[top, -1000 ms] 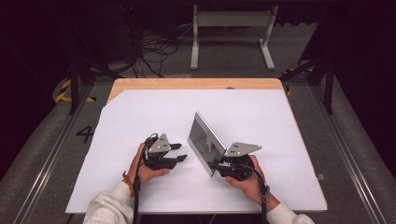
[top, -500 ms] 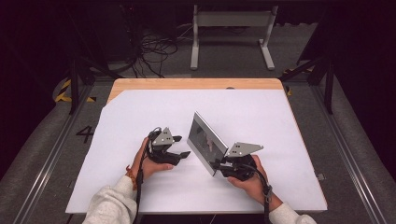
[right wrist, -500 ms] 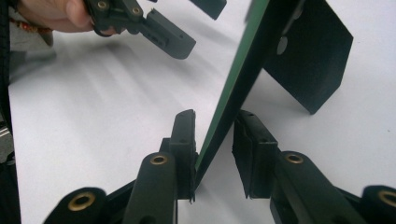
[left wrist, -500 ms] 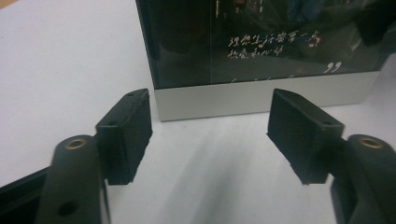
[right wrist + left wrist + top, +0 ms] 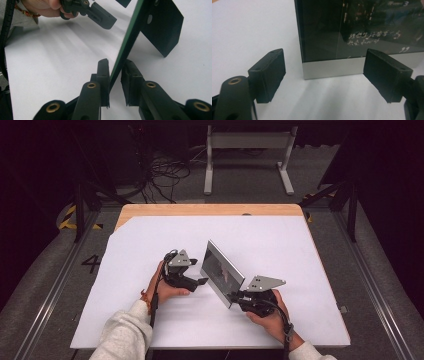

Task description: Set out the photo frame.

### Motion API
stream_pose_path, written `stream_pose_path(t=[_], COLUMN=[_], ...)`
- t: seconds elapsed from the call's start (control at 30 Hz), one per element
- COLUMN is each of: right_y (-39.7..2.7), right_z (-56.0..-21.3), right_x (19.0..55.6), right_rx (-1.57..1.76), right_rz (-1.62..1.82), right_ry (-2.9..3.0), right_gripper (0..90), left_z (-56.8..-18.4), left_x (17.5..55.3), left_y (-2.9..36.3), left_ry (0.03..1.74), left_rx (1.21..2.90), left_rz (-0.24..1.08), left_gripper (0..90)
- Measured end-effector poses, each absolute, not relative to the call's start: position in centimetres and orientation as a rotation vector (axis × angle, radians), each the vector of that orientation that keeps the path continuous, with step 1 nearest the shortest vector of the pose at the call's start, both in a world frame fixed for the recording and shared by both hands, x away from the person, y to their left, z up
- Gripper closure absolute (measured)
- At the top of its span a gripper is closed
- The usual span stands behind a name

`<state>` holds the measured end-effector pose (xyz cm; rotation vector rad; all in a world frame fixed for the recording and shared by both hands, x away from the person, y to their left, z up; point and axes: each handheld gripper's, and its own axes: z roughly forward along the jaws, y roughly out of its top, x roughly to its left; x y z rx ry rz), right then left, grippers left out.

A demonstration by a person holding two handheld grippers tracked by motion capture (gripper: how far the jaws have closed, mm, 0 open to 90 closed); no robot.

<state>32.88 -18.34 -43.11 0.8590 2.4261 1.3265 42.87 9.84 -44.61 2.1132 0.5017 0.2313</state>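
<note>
Frame (image 5: 222, 272) upright, long axis running diagonally.

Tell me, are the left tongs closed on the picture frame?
No. In the left gripper view, the left tongs stand wide open, just opened, and both pads sit clear of the frame.

both grippers are black; the left gripper (image 5: 199, 281) and the right gripper (image 5: 235, 296) each carry a grey three-cornered plate on top, dotted with small holes. the fingers (image 5: 267, 75) are flat, matt black blocks with small screw recesses, set on arms with brass-coloured bushings. a black cable trails from each gripper along the forearm. the person wears pale grey sleeves; at the left wrist sits what looks like a reddish beaded band, and a dark strap wraps the right wrist.
</note>
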Motion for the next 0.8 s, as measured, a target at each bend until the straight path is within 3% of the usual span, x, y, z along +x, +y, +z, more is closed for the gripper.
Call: stream_pose_path(t=[0.5, 0.63, 0.8], right_y=[-19.4, -19.5, -20.1], right_z=[-43.0, -42.9, -42.4], right_x=[33.3, 32.9, 32.3], right_rx=[0.84, 0.855, 0.853], right_rz=[1.311, 1.279, 1.305], right_ry=[2.443, 2.419, 2.395], right_gripper=[80.2, 71.6, 75.8], left_z=[-45.2, -45.1, -45.3], left_x=[43.4, 43.3, 43.6], left_y=[8.6, 8.4, 8.1], left_ry=[0.488, 0.484, 0.478], left_rx=[2.12, 2.115, 2.113], left_rz=[0.177, 0.175, 0.163], left_gripper=[15.7, 15.7, 15.7])
